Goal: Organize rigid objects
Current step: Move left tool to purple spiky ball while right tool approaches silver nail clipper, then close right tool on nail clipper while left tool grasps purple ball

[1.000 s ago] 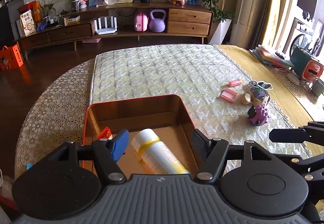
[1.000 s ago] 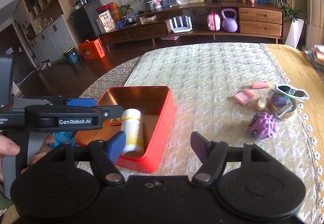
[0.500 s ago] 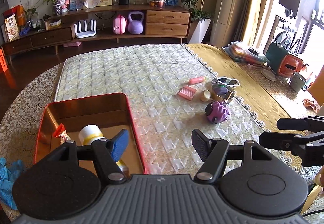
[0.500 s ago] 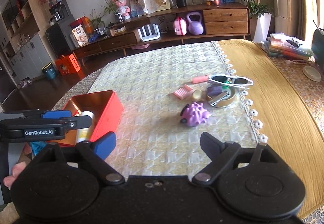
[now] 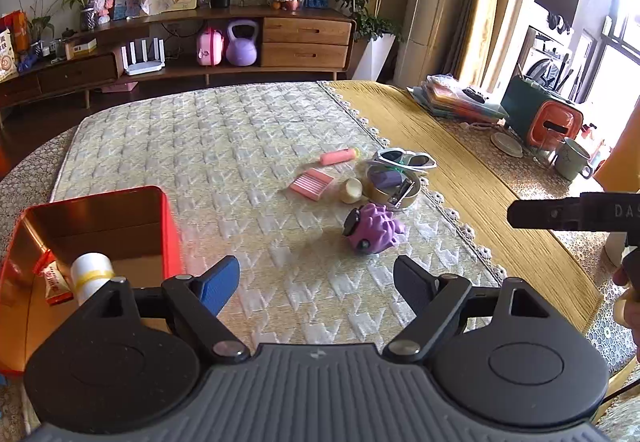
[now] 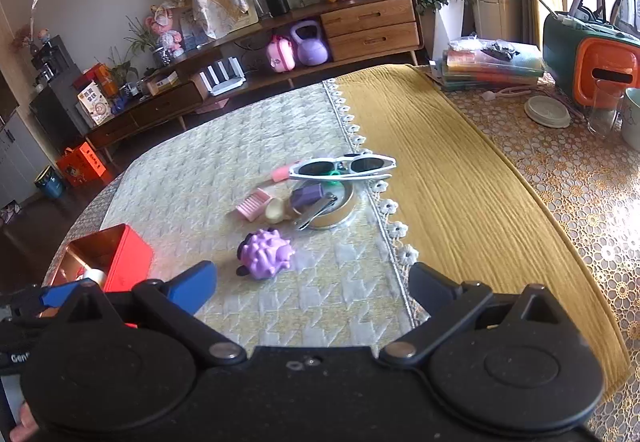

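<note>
Here, two hand-held grippers face a table under a pale quilted cloth (image 5: 224,146). A red box (image 5: 168,226) sits near the table's left edge, with a white bottle (image 5: 91,269) and a red packet (image 5: 54,278) already inside. Both grippers are empty. The left gripper (image 5: 316,282) has its jaws opening over bare cloth beside the box. The right gripper (image 6: 312,290) has its jaws spreading wide, also with nothing between them. The nearest loose item is a purple spiky toy (image 6: 266,253), lying just ahead of the right gripper's fingers and slightly left of their midline. It is roundish, with no clear long axis, and the right hand seems nearer to it. Beyond it, near the cloth's lacy right edge, cluster a pink comb (image 6: 253,204), a beige cap (image 6: 276,211), a gold tin (image 6: 340,208) holding a purple block (image 6: 307,195) and nail clippers (image 6: 318,211), sunglasses (image 6: 342,166) and a pink tube (image 5: 338,156). Nothing stands between the fingers and the toy.
</note>
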The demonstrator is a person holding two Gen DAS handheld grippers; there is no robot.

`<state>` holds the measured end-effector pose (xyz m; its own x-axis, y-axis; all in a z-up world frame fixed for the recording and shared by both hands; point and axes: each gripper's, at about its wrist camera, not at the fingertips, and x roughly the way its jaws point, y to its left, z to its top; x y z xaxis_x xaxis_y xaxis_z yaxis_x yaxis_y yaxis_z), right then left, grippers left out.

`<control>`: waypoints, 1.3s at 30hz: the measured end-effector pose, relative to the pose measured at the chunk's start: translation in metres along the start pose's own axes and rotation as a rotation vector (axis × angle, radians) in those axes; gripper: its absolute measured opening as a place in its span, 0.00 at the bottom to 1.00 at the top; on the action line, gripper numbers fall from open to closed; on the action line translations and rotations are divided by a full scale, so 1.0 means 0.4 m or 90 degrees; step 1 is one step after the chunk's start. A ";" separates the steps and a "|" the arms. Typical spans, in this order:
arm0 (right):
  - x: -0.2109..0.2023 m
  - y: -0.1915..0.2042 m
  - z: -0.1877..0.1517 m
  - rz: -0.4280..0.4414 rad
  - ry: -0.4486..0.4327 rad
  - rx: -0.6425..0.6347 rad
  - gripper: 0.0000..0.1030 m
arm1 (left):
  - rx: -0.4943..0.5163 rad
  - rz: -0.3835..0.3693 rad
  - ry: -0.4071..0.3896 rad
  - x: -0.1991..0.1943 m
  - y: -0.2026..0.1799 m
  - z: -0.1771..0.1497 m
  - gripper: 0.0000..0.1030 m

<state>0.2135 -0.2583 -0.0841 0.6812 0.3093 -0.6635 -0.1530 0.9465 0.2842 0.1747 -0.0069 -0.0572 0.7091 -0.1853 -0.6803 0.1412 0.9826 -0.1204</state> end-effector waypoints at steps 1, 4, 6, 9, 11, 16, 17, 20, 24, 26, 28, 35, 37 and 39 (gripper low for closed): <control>0.013 -0.008 0.010 -0.006 0.002 0.002 0.99 | 0.005 -0.005 0.003 0.011 -0.010 0.000 0.82; 0.050 -0.026 0.035 -0.011 0.012 0.019 0.99 | 0.028 -0.009 0.008 0.046 -0.045 0.002 0.82; 0.082 -0.037 0.055 -0.005 0.027 0.043 0.98 | 0.037 -0.017 0.014 0.073 -0.061 0.005 0.82; 0.127 -0.038 0.079 0.002 0.044 0.062 0.97 | 0.042 -0.029 0.021 0.114 -0.077 0.012 0.82; 0.156 -0.030 0.093 -0.001 0.051 0.063 0.97 | 0.044 -0.033 0.022 0.139 -0.084 0.013 0.82; 0.237 -0.004 0.110 -0.016 0.079 0.062 0.92 | 0.052 -0.025 0.026 0.196 -0.087 0.019 0.82; 0.251 0.001 0.112 -0.016 0.086 0.064 0.89 | 0.055 -0.026 0.028 0.207 -0.088 0.019 0.82; 0.300 0.020 0.115 -0.018 0.114 0.067 0.80 | 0.066 -0.024 0.027 0.233 -0.087 0.017 0.82; 0.351 0.034 0.115 -0.027 0.141 0.080 0.70 | 0.084 -0.019 0.026 0.268 -0.084 0.011 0.82; 0.367 0.036 0.114 -0.030 0.147 0.091 0.65 | 0.087 -0.023 0.028 0.283 -0.081 0.009 0.82; 0.381 0.038 0.114 -0.030 0.153 0.099 0.59 | 0.094 -0.024 0.028 0.296 -0.082 0.007 0.82; 0.408 0.026 0.118 -0.029 0.171 0.144 0.34 | 0.114 -0.033 0.019 0.324 -0.090 0.009 0.82; 0.413 0.022 0.117 -0.031 0.173 0.151 0.31 | 0.118 -0.036 0.017 0.331 -0.093 0.010 0.82; 0.417 0.017 0.117 -0.033 0.176 0.162 0.30 | 0.124 -0.040 0.013 0.337 -0.098 0.009 0.82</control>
<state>0.3596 -0.2048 -0.1603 0.4593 0.3074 -0.8334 0.0829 0.9193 0.3848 0.2673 -0.0703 -0.1414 0.6805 -0.2432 -0.6912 0.3165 0.9483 -0.0220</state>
